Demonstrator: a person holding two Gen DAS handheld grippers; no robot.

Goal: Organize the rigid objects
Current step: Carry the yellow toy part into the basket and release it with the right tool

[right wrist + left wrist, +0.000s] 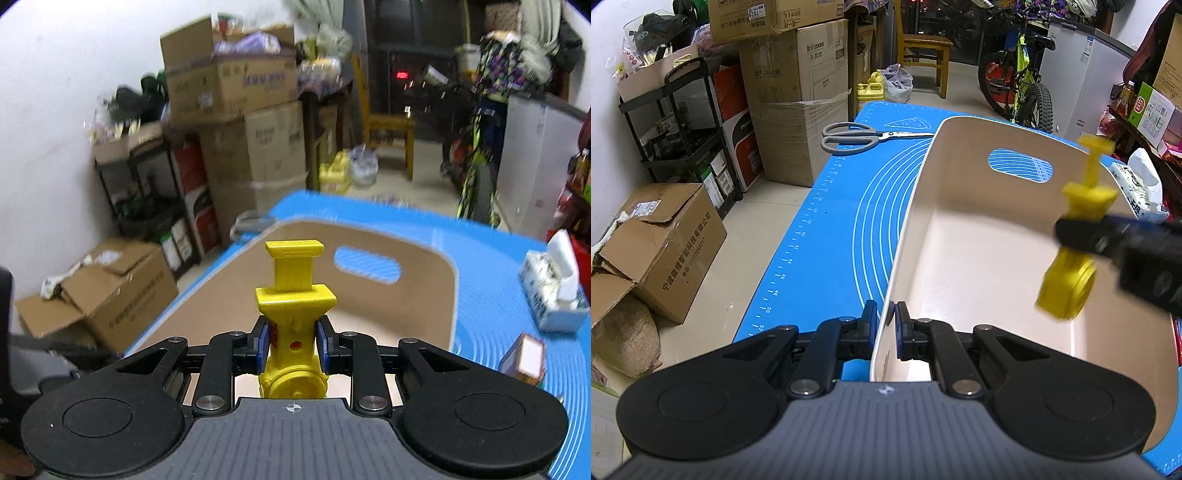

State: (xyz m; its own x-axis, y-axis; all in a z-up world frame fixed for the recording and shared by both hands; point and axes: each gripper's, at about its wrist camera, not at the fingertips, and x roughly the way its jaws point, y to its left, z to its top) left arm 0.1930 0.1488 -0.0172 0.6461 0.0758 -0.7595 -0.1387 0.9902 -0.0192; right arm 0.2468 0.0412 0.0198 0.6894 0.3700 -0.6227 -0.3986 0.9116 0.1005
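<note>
Blue mat [820, 206]: yellow toy [293, 332] between clamped right jaws, left jaws pinching bin [960, 236] wall.

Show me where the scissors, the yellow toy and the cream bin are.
scissors [849, 138]: left wrist view, grey handle.
yellow toy [295, 299]: right wrist view, its wide collar.
cream bin [964, 236]: left wrist view, bare inner floor.

White wall [605, 122]; stacked cardboard boxes [798, 92]
</note>
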